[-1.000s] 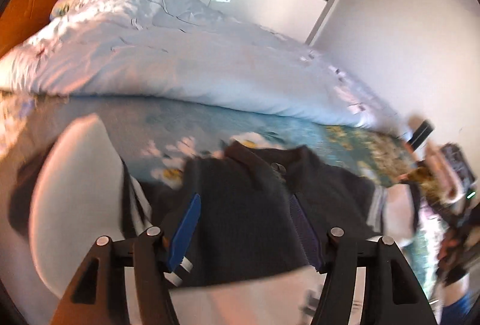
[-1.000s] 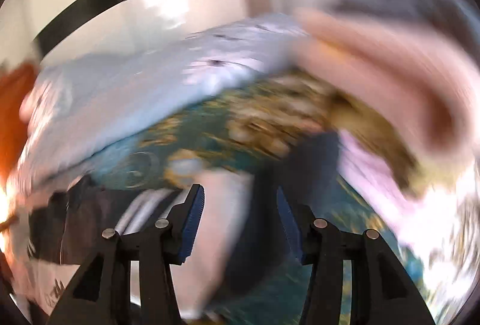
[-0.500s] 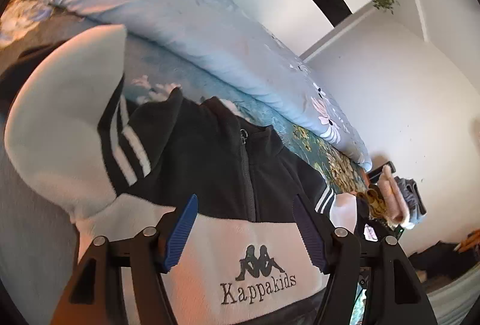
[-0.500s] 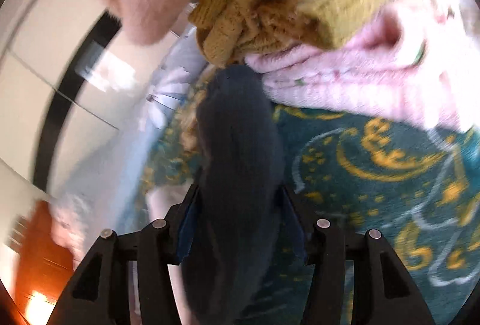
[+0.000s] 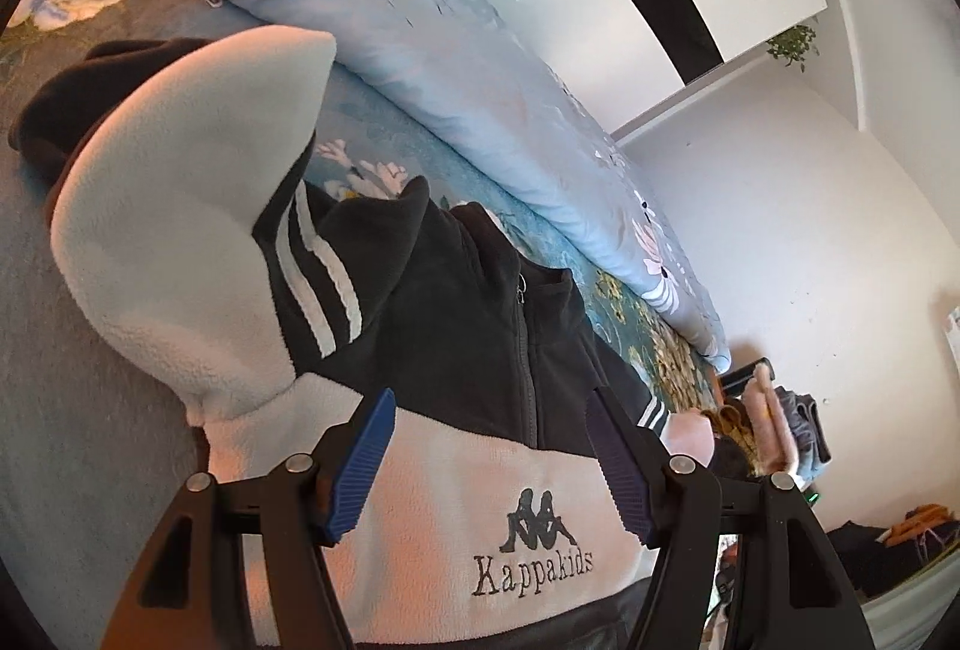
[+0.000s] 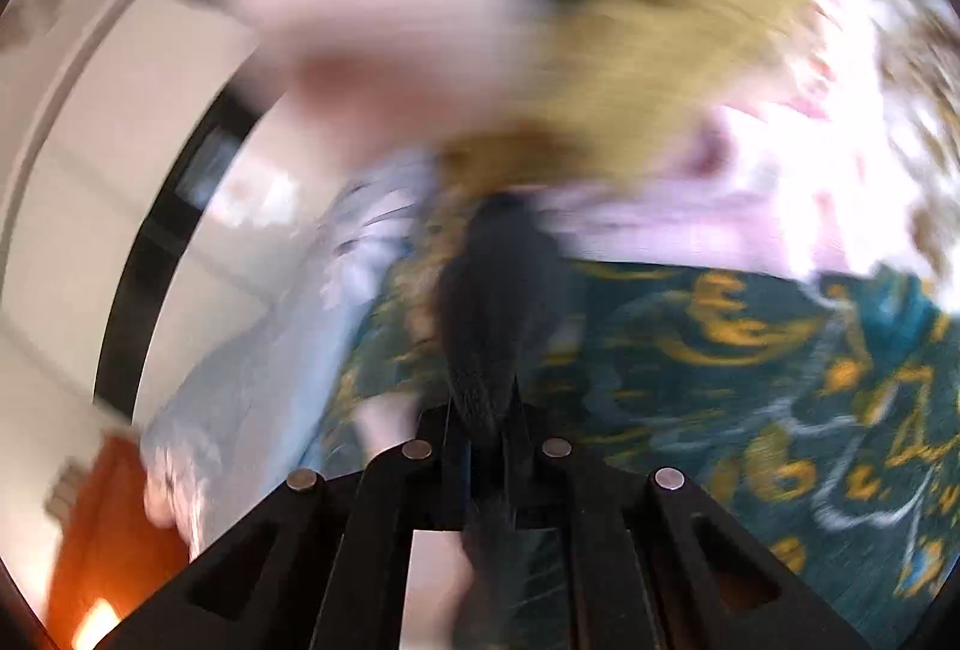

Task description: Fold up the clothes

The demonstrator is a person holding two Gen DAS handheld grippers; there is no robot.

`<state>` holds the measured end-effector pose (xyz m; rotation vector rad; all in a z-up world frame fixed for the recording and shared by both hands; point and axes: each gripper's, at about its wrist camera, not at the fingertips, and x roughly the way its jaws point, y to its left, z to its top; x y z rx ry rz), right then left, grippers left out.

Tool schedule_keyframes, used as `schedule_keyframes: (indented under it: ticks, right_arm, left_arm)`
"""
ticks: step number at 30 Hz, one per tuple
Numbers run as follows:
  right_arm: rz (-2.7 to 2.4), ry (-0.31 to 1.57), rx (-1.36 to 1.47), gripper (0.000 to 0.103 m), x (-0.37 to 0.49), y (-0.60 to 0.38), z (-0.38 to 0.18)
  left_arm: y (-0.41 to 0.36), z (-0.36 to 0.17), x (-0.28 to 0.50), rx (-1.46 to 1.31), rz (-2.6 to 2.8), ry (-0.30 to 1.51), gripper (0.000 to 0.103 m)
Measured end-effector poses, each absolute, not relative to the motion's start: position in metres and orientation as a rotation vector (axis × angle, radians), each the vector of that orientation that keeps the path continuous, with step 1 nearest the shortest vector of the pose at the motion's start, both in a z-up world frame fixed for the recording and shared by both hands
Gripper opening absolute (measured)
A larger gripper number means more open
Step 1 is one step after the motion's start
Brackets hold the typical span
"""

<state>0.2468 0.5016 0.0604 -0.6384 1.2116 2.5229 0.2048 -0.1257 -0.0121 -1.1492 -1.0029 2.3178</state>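
A black and white fleece jacket (image 5: 456, 326) with a "Kappakids" logo lies face up on the bed, zipper closed. One white sleeve (image 5: 180, 206) is folded across at the left. My left gripper (image 5: 489, 461) is open and hovers over the jacket's white chest panel, holding nothing. In the blurred right wrist view, my right gripper (image 6: 483, 422) is shut on the jacket's dark sleeve cuff (image 6: 498, 302), which stretches away from the jaws over the teal patterned bedspread (image 6: 750, 362).
A pale blue floral duvet (image 5: 420, 26) is bunched along the far side of the bed. A pile of pink, mustard and grey clothes (image 6: 660, 80) lies just beyond the right gripper; it also shows in the left wrist view (image 5: 774, 428). White walls stand behind.
The right gripper has closed on the dark sleeve cuff that lay between its open jaws. The left gripper stays open and has shifted slightly over the jacket's chest.
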Motion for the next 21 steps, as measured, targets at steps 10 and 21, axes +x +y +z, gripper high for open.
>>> schedule_keyframes:
  ticks: [10,21]
  right_arm:
    - [3.056,0.237,-0.648,0.007,0.160,0.283,0.190]
    - [3.233,-0.153,-1.384,0.007,0.118,0.058,0.037]
  left_arm:
    - [-0.135,-0.010,0.213,-1.128,2.292,-1.033,0.070]
    - [-0.178,-0.020,0.237,-1.127,2.325,-1.134,0.072]
